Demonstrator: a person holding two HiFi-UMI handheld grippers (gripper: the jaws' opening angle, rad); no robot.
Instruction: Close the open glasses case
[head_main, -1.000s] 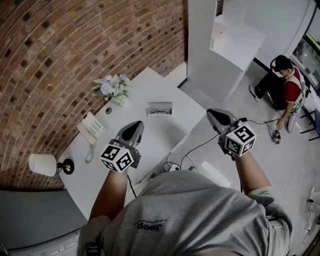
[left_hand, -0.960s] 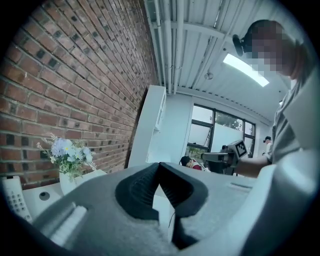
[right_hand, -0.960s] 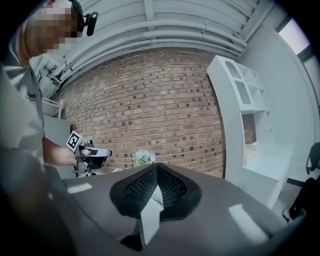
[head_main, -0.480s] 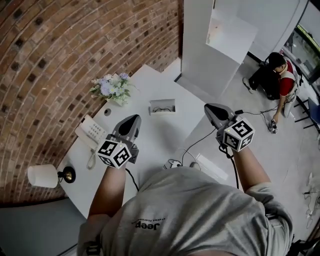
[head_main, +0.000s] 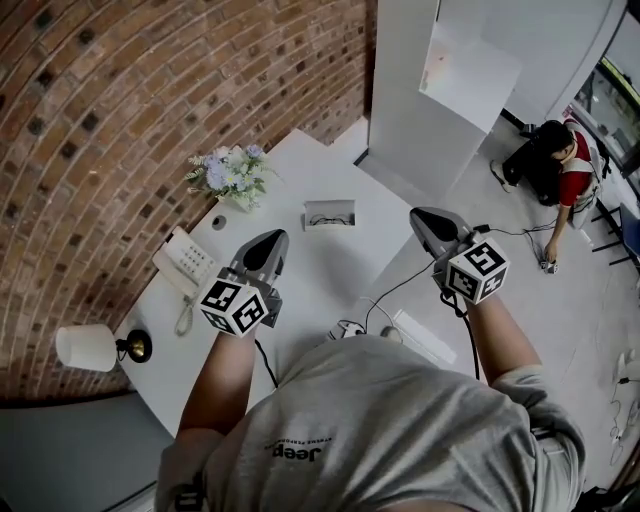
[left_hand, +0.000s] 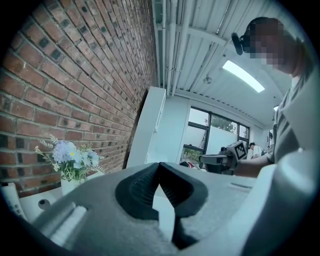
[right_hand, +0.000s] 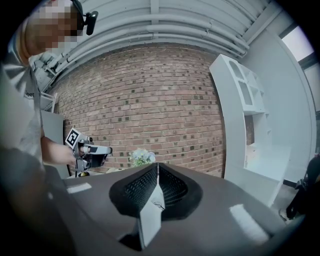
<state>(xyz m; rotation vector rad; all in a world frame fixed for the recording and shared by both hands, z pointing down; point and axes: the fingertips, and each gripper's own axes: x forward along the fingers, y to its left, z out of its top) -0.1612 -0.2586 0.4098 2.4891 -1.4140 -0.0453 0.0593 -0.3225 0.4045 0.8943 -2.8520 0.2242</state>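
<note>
The open glasses case (head_main: 328, 214) lies on the white table (head_main: 300, 270), pale, with dark glasses showing inside it. My left gripper (head_main: 268, 239) hovers over the table, short of the case and to its left, jaws shut and empty. My right gripper (head_main: 421, 216) hangs past the table's right edge, to the right of the case, also shut with nothing in it. In the left gripper view my left gripper's (left_hand: 159, 165) tips meet. My right gripper's (right_hand: 157, 165) tips meet in the right gripper view. The case is hidden in both gripper views.
A vase of flowers (head_main: 229, 174) stands at the table's far side by the brick wall, with a white phone (head_main: 183, 262) and a lamp (head_main: 93, 347) to the left. Cables and a power strip (head_main: 420, 335) lie on the floor. A person (head_main: 555, 175) crouches at the far right beside a white shelf (head_main: 420, 95).
Both grippers edged slightly forward toward the case, then held still over the last half second. Both stay shut and empty.
</note>
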